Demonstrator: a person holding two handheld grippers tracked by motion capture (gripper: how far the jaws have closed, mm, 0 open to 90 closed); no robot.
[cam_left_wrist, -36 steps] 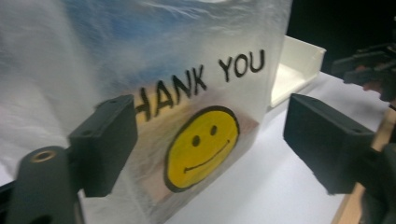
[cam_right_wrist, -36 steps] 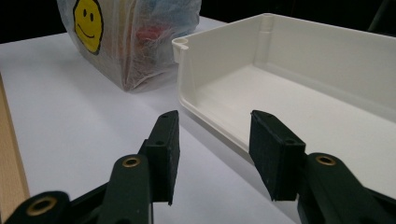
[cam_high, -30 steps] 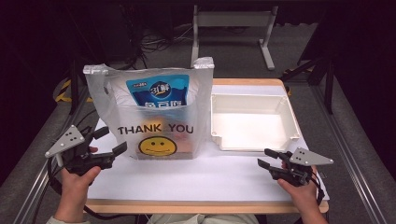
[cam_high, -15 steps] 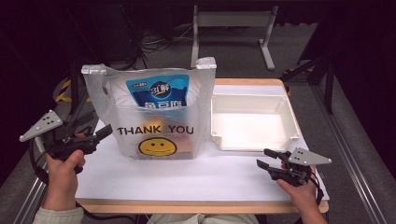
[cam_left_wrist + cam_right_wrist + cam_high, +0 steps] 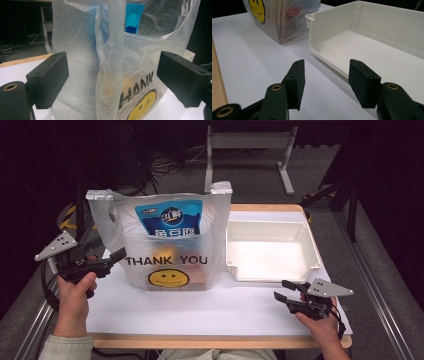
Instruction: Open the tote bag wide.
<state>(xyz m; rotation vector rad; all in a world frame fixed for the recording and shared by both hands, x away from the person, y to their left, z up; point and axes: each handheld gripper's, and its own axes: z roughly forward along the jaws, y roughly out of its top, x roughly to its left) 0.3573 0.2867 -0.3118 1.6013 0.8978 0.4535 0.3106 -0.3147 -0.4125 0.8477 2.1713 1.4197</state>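
In the high view I see the bag [image 5: 167,245] standing at centre, my left gripper [image 5: 112,261] wide beside its left edge. My right gripper [image 5: 284,290], also wide, is lower right, near the tray [image 5: 270,251]. In the left gripper view the bag [image 5: 120,62] stands between the jaws. In the right gripper view the jaws are apart over the table [image 5: 249,60], with nothing between them.

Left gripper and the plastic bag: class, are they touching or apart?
Apart. In the left gripper view the open left gripper stands around the plastic bag, with a visible gap between each jaw and the bag.
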